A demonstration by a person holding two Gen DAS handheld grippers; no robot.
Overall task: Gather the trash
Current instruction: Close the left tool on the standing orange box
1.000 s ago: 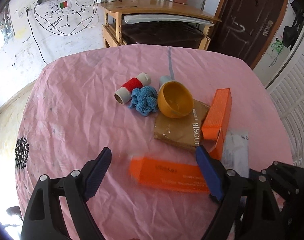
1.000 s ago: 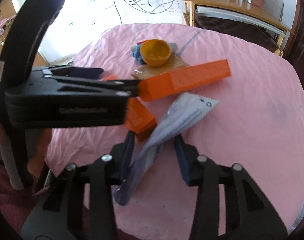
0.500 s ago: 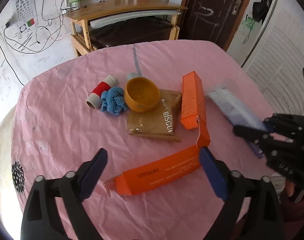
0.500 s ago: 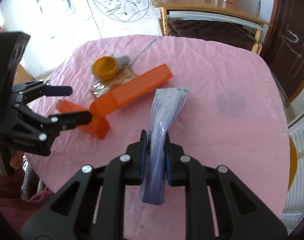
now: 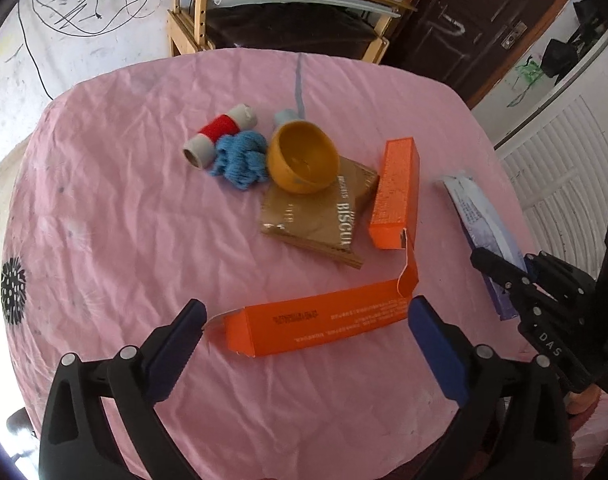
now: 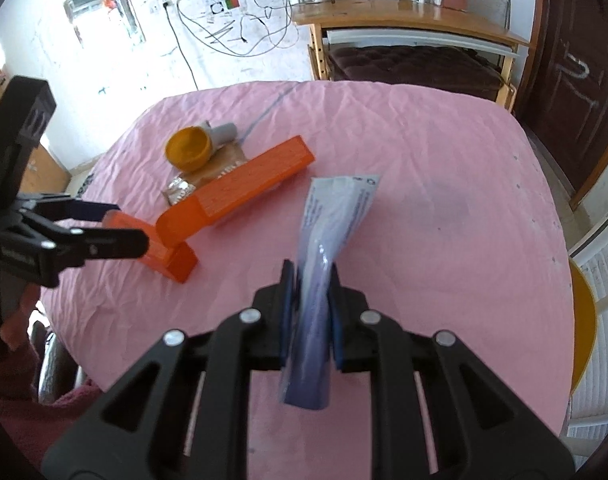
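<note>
My right gripper (image 6: pixel 308 280) is shut on a flattened grey-blue tube wrapper (image 6: pixel 331 224) and holds it above the pink tablecloth; it also shows at the right of the left wrist view (image 5: pixel 478 226). My left gripper (image 5: pixel 304 320) is open, its jaws on either side of a long orange carton (image 5: pixel 320 324) that lies flat with its end flap open. A second orange carton (image 5: pixel 396 192) and a brown biscuit packet (image 5: pixel 324 216) lie beyond it.
A yellow bowl (image 5: pixel 301 158) rests on the packet, next to blue yarn (image 5: pixel 239 162), a red thread spool (image 5: pixel 217 132) and a grey tube (image 6: pixel 223 134). The round table (image 5: pixel 103 216) drops off on all sides. A wooden desk (image 6: pixel 404 20) and dark door (image 6: pixel 580 60) stand behind.
My right gripper closed on the tube wrapper and lifted it off the table. My left gripper pulled back slightly, and the long orange carton now lies flat between its open jaws.
</note>
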